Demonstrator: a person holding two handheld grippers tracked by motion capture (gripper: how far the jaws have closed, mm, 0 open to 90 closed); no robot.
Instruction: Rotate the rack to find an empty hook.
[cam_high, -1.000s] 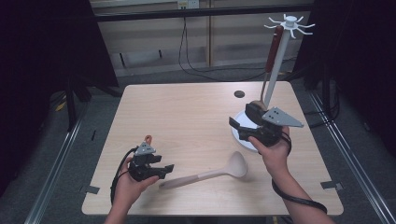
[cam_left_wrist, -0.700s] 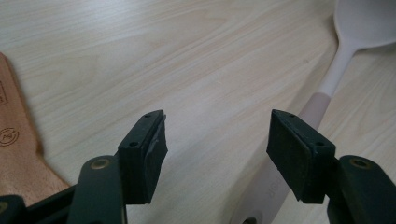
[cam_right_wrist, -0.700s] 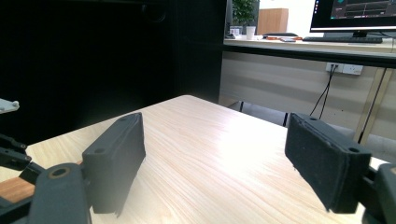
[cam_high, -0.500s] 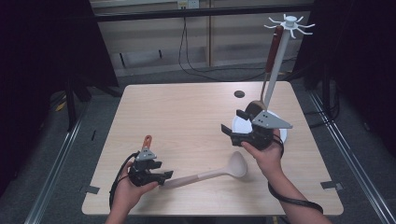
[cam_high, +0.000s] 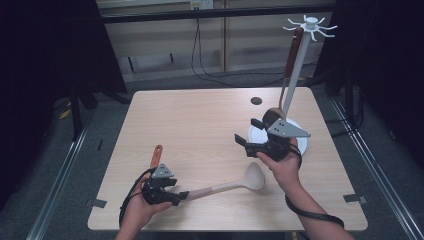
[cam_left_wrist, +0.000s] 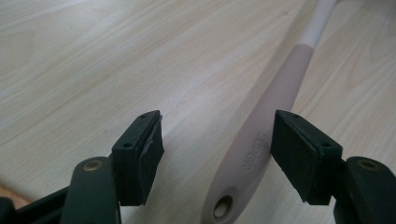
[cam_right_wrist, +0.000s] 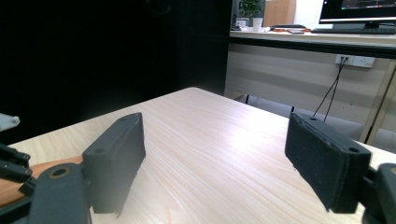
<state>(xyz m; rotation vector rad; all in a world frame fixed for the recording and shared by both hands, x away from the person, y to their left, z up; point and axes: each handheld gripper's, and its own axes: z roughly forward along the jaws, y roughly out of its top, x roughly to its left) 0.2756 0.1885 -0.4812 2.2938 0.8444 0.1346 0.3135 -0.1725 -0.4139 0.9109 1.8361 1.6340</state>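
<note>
Looking down from the high view, we see the ladle (cam_high: 235, 184) lying on the table (cam_high: 200, 125). Left gripper (cam_high: 176, 195) sits low at its handle end, forearm coming up from the near edge. Right gripper (cam_high: 248, 137) is held above the table beyond the ladle's bowl, wrist bent, jaws apart, w/ the white rack stand (cam_high: 299, 65) behind it.

Left gripper view: jaws apart, straddling the ladle handle (cam_left_wrist: 261, 140), not clamped.

Right gripper view: jaws wide apart over bare tabletop (cam_right_wrist: 219, 140), nothing btwn them.
</note>
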